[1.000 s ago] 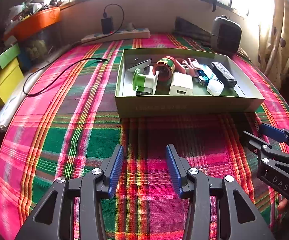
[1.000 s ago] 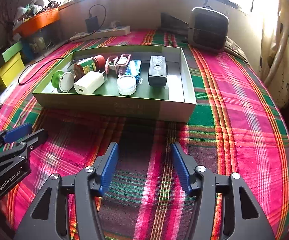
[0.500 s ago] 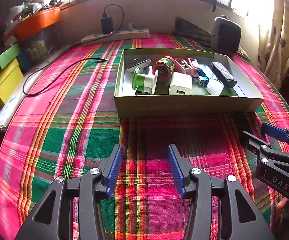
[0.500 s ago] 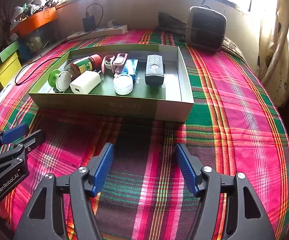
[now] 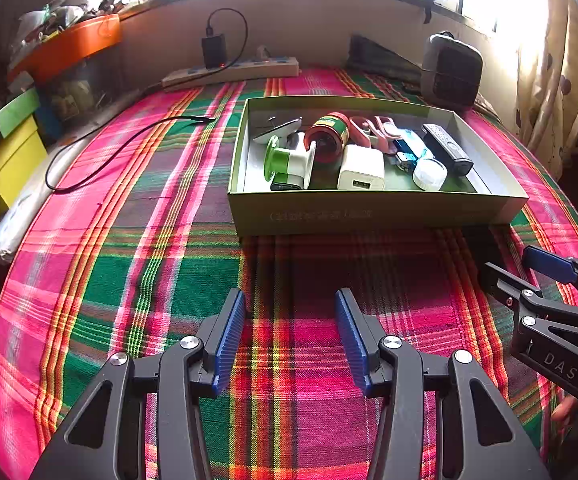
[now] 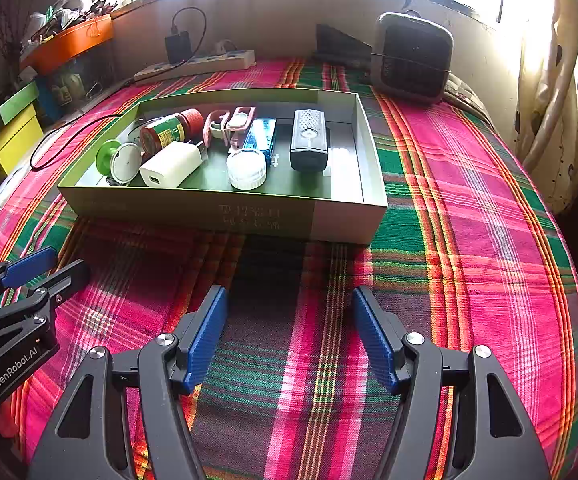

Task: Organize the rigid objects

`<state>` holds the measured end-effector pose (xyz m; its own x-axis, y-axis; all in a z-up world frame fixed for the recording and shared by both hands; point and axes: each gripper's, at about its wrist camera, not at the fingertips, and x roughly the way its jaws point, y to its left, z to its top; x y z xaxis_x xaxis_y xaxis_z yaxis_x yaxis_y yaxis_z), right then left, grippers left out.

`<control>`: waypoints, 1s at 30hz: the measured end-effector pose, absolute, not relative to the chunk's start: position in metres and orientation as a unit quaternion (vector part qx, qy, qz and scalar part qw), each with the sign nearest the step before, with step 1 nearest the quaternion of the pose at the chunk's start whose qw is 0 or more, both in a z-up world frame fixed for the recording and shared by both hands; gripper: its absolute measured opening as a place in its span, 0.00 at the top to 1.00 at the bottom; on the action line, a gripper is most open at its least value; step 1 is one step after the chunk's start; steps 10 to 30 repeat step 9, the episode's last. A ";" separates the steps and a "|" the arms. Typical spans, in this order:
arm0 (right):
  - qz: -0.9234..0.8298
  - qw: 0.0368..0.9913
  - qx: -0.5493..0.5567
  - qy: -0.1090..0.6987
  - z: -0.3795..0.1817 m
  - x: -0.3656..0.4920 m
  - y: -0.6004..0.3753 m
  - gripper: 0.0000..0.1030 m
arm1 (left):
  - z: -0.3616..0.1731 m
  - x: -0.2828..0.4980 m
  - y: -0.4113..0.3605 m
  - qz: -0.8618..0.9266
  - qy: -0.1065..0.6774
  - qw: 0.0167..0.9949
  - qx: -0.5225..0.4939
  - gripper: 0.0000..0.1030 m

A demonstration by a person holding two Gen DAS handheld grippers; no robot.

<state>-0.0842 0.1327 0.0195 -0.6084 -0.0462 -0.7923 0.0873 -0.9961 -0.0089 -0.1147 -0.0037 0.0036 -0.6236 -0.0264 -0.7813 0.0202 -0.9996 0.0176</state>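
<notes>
A shallow green cardboard box (image 5: 369,210) (image 6: 209,210) lies on the plaid cloth. It holds a green-and-white spool (image 5: 289,160), a red-capped jar (image 6: 171,130), a white charger (image 6: 171,164), pink clips (image 6: 229,122), a blue pack (image 6: 261,138), a round white lid (image 6: 247,168) and a black remote (image 6: 309,140). My left gripper (image 5: 289,294) (image 6: 69,260) hovers open over the cloth in front of the box, nothing between its pads. My right gripper (image 6: 289,290) (image 5: 509,262) stands wider open beside it, also empty.
Along the back wall lie a power strip (image 5: 233,70) with a plugged-in adapter and a black heater (image 6: 411,56). A black cable (image 5: 109,152) trails over the cloth at left. Yellow and green boxes (image 5: 9,156) and an orange tray (image 5: 69,40) crowd the left edge; a curtain (image 6: 561,100) hangs at right.
Both grippers' jaws have spread wider, the right one more than the left. Neither hand has shifted, and the box and its contents lie as before.
</notes>
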 end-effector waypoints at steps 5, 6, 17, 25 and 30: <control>-0.897 0.037 0.441 0.023 0.019 -0.084 0.132 0.37 | 0.004 -0.115 -0.004 -0.901 -0.003 0.013 0.434 0.55; -0.897 0.037 0.441 0.023 0.019 -0.084 0.133 0.37 | 0.003 -0.115 -0.003 -0.901 -0.003 0.013 0.434 0.55; -0.897 0.037 0.441 0.023 0.019 -0.084 0.132 0.37 | 0.003 -0.115 -0.003 -0.901 -0.004 0.013 0.434 0.55; -0.897 0.037 0.441 0.023 0.019 -0.084 0.132 0.37 | 0.003 -0.115 -0.003 -0.901 -0.004 0.013 0.434 0.55; -0.897 0.037 0.441 0.023 0.019 -0.084 0.132 0.37 | 0.003 -0.115 -0.003 -0.901 -0.004 0.013 0.434 0.55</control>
